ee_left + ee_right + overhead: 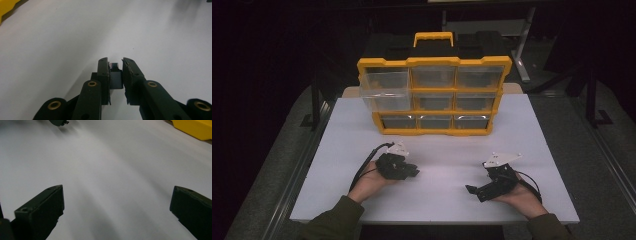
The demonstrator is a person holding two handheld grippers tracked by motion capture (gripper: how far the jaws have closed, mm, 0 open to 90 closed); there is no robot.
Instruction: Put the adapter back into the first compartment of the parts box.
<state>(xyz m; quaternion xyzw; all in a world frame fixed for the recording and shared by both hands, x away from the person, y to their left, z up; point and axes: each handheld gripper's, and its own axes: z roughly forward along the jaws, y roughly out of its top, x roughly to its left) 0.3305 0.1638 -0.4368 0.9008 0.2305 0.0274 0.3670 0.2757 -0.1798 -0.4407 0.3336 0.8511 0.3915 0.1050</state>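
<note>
Left hand-held gripper (115, 62), low over the white desk (447, 200): its jaws stand nearly together, pinching a small dark block-shaped part (115, 78) whose far end just clears the fingertips (103, 62). The part's long axis runs along the jaws, pointing away from the hand. What the part is cannot be made out; it is too dark and mostly covered by the jaws.

Right hand-held gripper (117, 202): jaws spread wide, nothing between them, bare desk beneath.

In the high view the left hand-held gripper (409, 171) lies nearer the yellow drawer organiser (434, 62) than the right one (472, 190), and almost straight in front of its left column. The clear drawer (384, 87) at upper left stands pulled out toward the person, up and forward of the held part. The likely move, judged from this layout, is a lift forward over that drawer's front wall.

Whether the open drawer holds anything is hard to tell through the plastic. The organiser's other drawers appear shut.
</note>
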